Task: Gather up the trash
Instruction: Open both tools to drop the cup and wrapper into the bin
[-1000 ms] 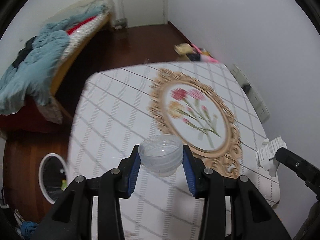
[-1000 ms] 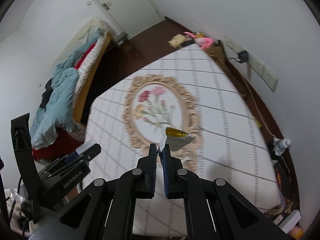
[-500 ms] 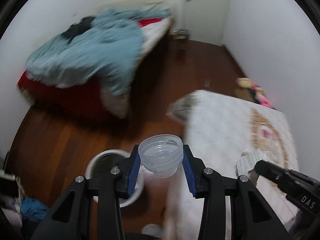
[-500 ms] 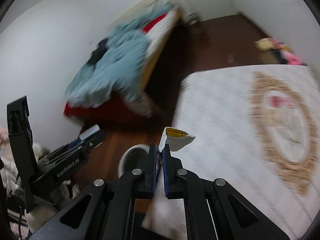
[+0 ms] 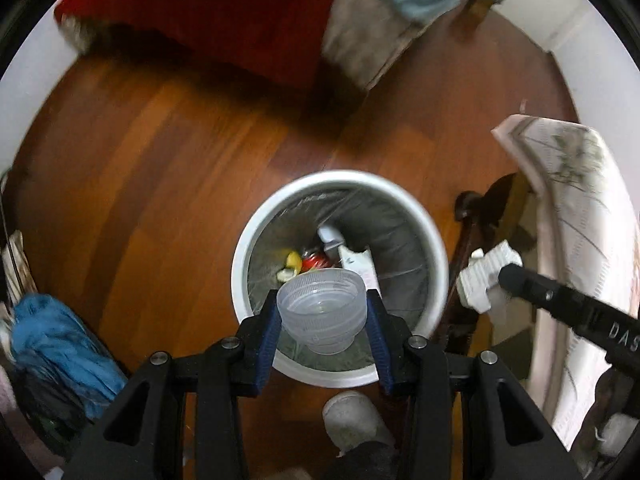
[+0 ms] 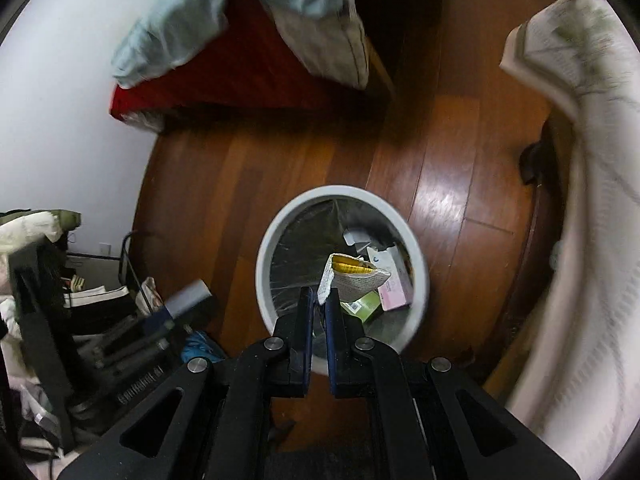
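1. The left gripper points steeply down over the white trash bin, its blue pads clamped on the sides of a clear plastic cup, mouth facing the camera.
2. The cup hangs over the near part of the bin's opening, inside the ring of the rim.
3. The right gripper is pinched nearly closed on the corner of a torn white wrapper with a yellow inside; the wrapper stands above the bin's mouth in the right wrist view.
4. In the left wrist view the same wrapper shows to the right of the bin, just outside its rim, held by the other gripper's black finger.
5. The bin holds a grey liner and some litter at the bottom: a pink box, a green box, something yellow and red.
6. Open wooden floor lies on the far and left sides of the bin.
7. On the right, the edge of the bench, covered by a white patterned cloth, stands near the bin with a narrow strip of floor between them.
8. Far across the floor is a bed with a red side and a pale blue blanket hanging over it.
9. To the near left there is clutter: a blue cloth and a dark rack of items.
10. A grey slipper toe shows on the floor just near of the bin.
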{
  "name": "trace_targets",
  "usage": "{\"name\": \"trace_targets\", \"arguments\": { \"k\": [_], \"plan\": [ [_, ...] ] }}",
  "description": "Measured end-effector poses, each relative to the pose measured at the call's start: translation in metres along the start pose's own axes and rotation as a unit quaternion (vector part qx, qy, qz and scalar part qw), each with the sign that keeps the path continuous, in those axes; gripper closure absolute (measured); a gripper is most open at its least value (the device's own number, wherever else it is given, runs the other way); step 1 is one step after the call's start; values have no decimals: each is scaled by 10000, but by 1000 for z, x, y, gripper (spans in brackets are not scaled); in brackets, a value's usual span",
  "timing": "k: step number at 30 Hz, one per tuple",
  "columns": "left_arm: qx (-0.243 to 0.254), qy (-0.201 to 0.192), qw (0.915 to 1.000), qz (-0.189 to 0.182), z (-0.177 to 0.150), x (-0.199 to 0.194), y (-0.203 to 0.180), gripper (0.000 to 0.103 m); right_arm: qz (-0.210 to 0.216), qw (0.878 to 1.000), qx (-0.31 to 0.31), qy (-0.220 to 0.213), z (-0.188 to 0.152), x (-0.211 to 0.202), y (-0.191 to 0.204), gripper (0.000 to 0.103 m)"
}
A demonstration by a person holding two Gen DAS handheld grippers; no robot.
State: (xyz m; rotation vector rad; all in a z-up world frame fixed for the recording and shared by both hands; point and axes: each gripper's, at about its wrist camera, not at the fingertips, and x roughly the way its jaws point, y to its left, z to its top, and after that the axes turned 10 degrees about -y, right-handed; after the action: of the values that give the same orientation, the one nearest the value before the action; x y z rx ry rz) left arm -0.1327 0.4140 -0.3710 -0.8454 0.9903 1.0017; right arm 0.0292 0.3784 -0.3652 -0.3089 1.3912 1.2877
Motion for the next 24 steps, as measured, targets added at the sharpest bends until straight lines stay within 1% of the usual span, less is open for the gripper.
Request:
{"name": "trace_targets", "arguments": {
  "k": [1, 3, 5, 6, 8, 9, 10, 11, 12, 15, 18, 19, 22, 24],
  "plan": [
    [-44, 66, 10000, 36, 0, 8, 4, 65, -56, 10000, -14, 69, 3, 10, -1, 97],
    [-143, 156, 9997, 126, -2, 20, 11, 54, -88, 9998, -53, 197, 9, 30, 0, 97],
    [-240, 110, 9995, 200, -2, 21, 20, 21, -122, 9992, -30, 384, 14, 48, -4, 96],
    [-273, 76, 9992, 278, -5, 18, 23, 16, -127, 9987, 24, 486, 17, 57, -7, 95],
    [-330, 51, 9986, 408, -5, 13, 32, 8, -264, 9981, 25, 553, 22, 66, -14, 84],
    [-330, 34, 9982, 491, -6, 10, 33, 7, -293, 9982, 0, 530, 23, 67, -15, 56],
    [-326, -27, 9978, 571, -7, 4, 35, 7, -294, 9982, -24, 526, 23, 67, -17, 21],
    [-312, -94, 9975, 621, -8, -2, 35, 7, -351, 9980, -74, 515, 22, 64, -17, 10],
    [-280, -194, 9969, 706, -11, -10, 36, 7, -409, 9979, -145, 491, 21, 62, -16, 5],
    [-236, -388, 9952, 869, -18, -31, 35, 7, -895, 9934, -580, 418, 13, 45, -7, 5],
    [-184, -618, 9938, 901, -26, -57, 29, 7, -1419, 9829, -1138, 282, -6, 21, 6, 2],
    [-160, -712, 9932, 911, -29, -66, 26, 7, -1476, 9813, -1205, 262, -8, 15, 9, 2],
    [-61, -884, 9917, 930, -38, -94, 16, 7, -1658, 9747, -1499, 79, -29, -15, 18, 2],
    [-15, -1013, 9908, 903, -46, -115, 9, 7, -1660, 9741, -1536, -31, -38, -37, 22, 2]
  ]
}}
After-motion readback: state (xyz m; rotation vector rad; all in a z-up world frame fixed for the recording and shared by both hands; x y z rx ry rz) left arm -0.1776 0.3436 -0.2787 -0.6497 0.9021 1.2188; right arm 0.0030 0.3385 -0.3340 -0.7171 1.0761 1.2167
